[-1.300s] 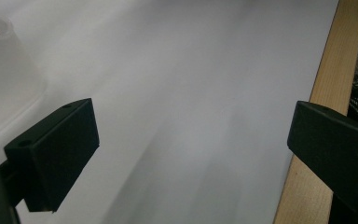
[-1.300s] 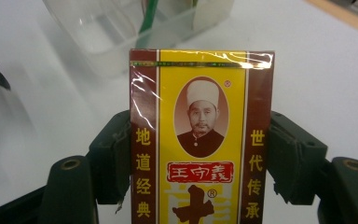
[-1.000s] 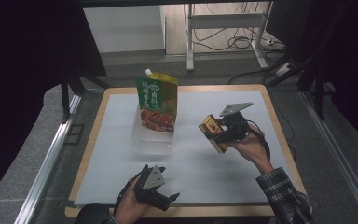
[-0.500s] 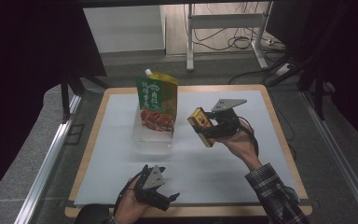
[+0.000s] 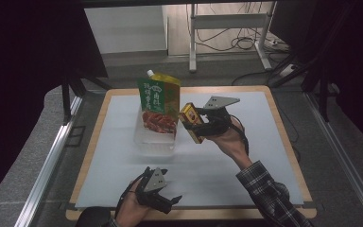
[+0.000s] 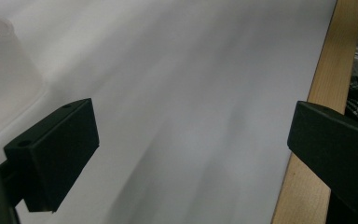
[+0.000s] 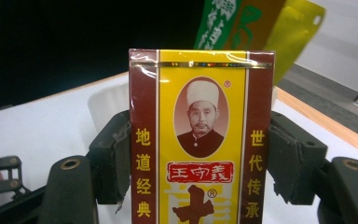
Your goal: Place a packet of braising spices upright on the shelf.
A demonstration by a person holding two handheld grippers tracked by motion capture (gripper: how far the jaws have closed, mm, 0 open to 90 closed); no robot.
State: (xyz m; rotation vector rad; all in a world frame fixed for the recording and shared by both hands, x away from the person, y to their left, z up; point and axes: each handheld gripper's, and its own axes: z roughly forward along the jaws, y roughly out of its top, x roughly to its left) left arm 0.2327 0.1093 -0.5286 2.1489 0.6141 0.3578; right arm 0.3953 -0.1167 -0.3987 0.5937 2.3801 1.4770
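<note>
My right gripper [image 5: 194, 126] is shut on a small yellow and maroon box [image 5: 191, 121] printed with Chinese characters, holding it above the white mat just right of the clear plastic container [image 5: 154, 140]. In the right gripper view the box [image 7: 200, 140] stands upright, clamped at both sides by the pads [image 7: 114, 158]. A green and yellow spouted pouch [image 5: 159, 105] stands upright in the container. My left gripper [image 5: 166, 201] rests low at the front edge of the table, open, with nothing between its jaws; in the left gripper view its fingers [image 6: 56, 149] stand wide apart over bare mat.
A white mat [image 5: 246, 156] covers the wooden board, whose rim [image 6: 307, 140] shows beside the left gripper. A metal frame leg and cables [image 5: 227, 42] lie on the floor behind the table. Dark panels flank both sides.
My right gripper has carried the box leftward, toward the container and pouch. The left gripper has stayed put at the front edge.
</note>
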